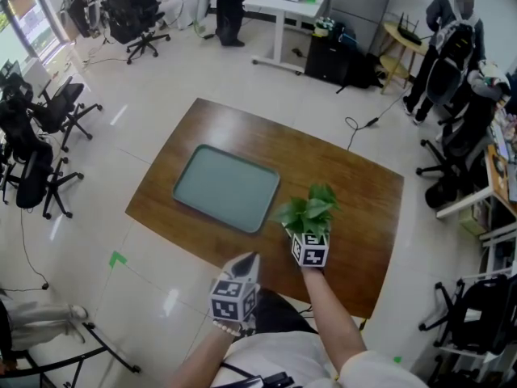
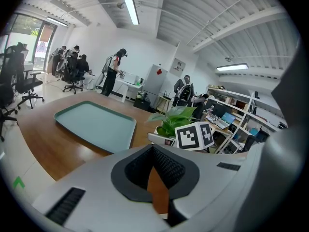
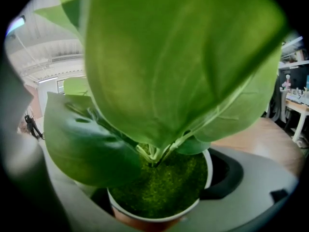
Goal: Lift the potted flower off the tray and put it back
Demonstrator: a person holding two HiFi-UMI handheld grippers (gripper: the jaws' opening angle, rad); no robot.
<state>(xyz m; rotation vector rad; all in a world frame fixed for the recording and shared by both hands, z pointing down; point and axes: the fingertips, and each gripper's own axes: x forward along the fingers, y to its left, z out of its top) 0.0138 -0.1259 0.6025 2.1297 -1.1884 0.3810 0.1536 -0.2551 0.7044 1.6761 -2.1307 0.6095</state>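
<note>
- Green leaves of the potted flower (image 1: 309, 208) rise upright from a white-rimmed pot. Its long axis runs straight up from the wooden bench (image 1: 363, 192), and the lower leaves lean out toward the tray (image 1: 226, 186).
- The pot stands off the tray, on bare wood just beside the tray's near right corner.
- The right gripper (image 1: 307, 234) has its jaws set wide with the pot between them. The right-hand pad lies against the rim, but a big leaf hides the other jaw, so I cannot tell whether they press.
- The left gripper (image 1: 246, 261) hangs at the bench's near edge, jaws closed on nothing.
- From the head view the marker cube covers the pot. In the right gripper view, blurred leaves fill most of the picture.
</note>
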